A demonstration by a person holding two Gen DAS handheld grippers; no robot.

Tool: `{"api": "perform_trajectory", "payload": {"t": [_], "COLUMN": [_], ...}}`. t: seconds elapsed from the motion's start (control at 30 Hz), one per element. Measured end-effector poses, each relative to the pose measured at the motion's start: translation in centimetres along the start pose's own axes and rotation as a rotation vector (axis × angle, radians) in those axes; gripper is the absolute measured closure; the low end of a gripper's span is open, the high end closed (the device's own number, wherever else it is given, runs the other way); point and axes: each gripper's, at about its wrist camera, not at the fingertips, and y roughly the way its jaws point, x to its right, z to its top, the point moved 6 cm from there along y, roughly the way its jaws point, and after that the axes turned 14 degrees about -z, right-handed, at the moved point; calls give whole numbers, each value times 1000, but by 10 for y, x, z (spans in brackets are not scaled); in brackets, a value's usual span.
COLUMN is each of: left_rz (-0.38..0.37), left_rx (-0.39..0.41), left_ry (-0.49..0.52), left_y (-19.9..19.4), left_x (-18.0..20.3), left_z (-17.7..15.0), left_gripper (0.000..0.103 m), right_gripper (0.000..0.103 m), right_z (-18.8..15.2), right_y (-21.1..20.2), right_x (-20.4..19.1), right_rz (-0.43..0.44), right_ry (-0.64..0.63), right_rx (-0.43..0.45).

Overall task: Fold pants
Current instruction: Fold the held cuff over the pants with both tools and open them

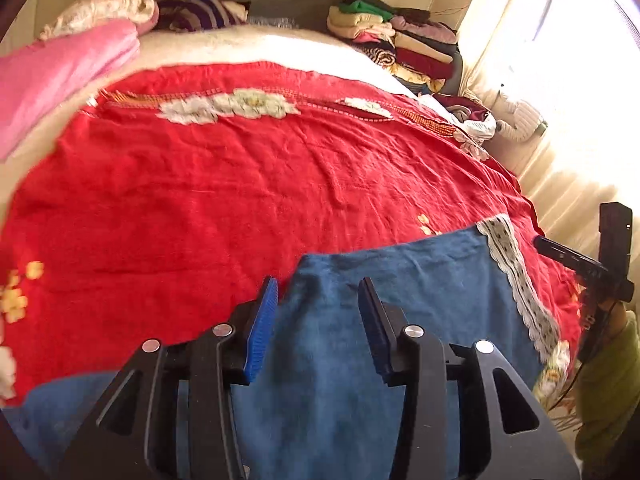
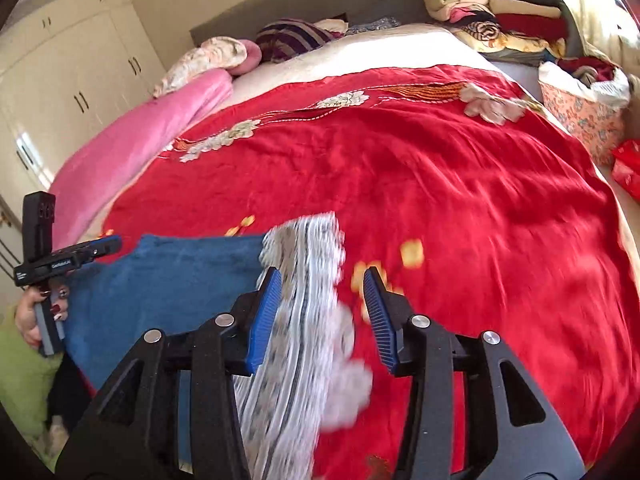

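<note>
Pointing steeply down toward the bed, the left tool point(image 1: 318, 292) hovers over the blue pants point(image 1: 400, 280), its blue pads parted with only cloth below them and nothing pinched between. The pants lie flat on the red bedspread point(image 1: 240, 180) at its near edge, their grey-and-white lace trim point(image 1: 516, 276) running along the side nearest the window. Over that trim the right tool point(image 2: 324, 284) is angled down in the same way, its jaws likewise apart; the blurred trim point(image 2: 304, 280) shows in the gap, but the pads do not press on it.

From the right wrist view, a hand point(image 2: 38, 312) with painted nails wraps the left tool's handle on the far side of the pants from the window, a green sleeve point(image 2: 20, 360) below it. From the left wrist view, the right tool's body shows just beyond the trim, held up beside the pants. A pink blanket point(image 1: 60, 76) lies beyond the bedspread's left side, and stacked folded clothes point(image 1: 400, 40) sit well behind the pants, near the headboard.
</note>
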Motion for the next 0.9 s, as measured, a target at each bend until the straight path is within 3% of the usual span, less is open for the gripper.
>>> {"api": "perform_trajectory", "payload": {"t": [0.07,0.23,0.4,0.53,0.7,0.9], "left_rz": [31,5,136,159,140,109], "left_rx": [7,-34,-114,-109,-90,-65], "left_ry": [40,33,-14,-32,-60,-79], "left_y": [-22,-45,-38,-40,-44,-50], "left_x": [10,21,2,-2,-10,-13], "left_z": [-17,-73,-117,-125,-127,-135], "left_gripper": [62,62,64,63,62,63], "right_gripper": [67,67,69,92,95,92], "right_z": [-18,-70,-92,-102,-102,-116], "right_y": [-16,-29,-9,-5,-29,-14], "right_x": [3,9,2,-10,-20,-22], "right_rz": [16,70,118,138,71,-10], "right_ry": [19,127,158,108,-23,-76], "right_rx": [-15,-111,-193,-200,-137,-159]}}
